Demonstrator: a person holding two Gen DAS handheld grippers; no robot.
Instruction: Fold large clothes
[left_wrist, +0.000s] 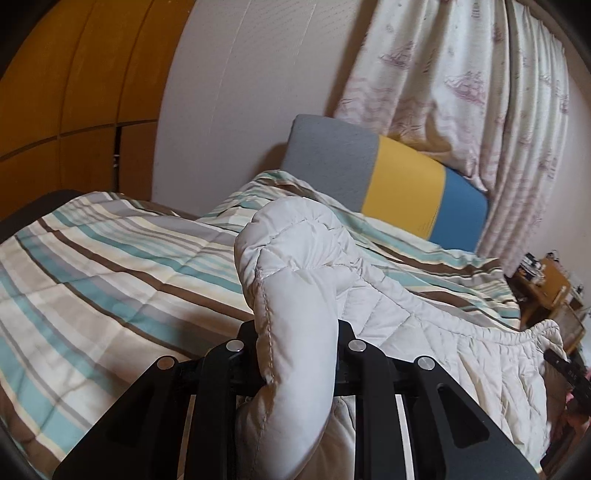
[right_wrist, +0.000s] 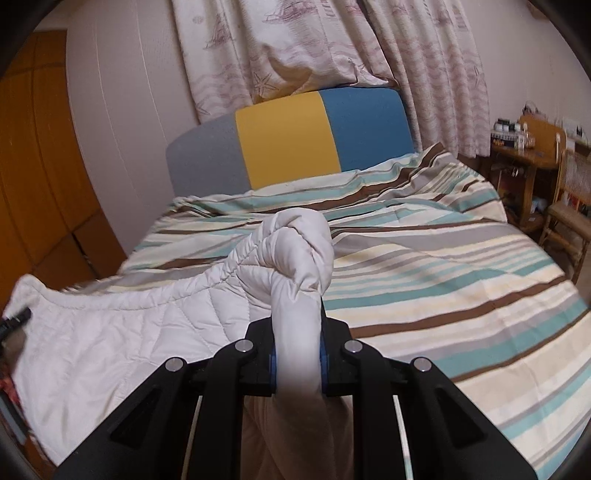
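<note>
My left gripper (left_wrist: 297, 354) is clamped on a thick bunched roll of the jacket (left_wrist: 424, 332), white quilted fabric squeezed between both fingers and bulging up past them. It points forward and a bit down over the bed, tilted so the bed runs off to the left. My right gripper (right_wrist: 297, 350) is clenched the same way on another twisted bunch of the jacket (right_wrist: 129, 325); blue pads show either side of the fabric. That one sits level, aimed straight at the headboard.

The jacket hangs stretched between the two grips, held up above the duvet (right_wrist: 443, 266). Its elastic hem runs from each grip toward the other. In the left view a black tip of the right gripper shows at the jacket's far edge, by the right border; the right view likewise shows a black tip at its left border.

Past the jacket, the striped duvet covers the bed, rumpled near the headboard (right_wrist: 284, 147), which is grey, yellow and blue. Behind the headboard hangs a printed curtain (right_wrist: 332, 48). Right of the headboard: a wooden desk (right_wrist: 524, 155) and a chair (right_wrist: 569, 218). Left of it: a wooden wardrobe (left_wrist: 74, 81).
</note>
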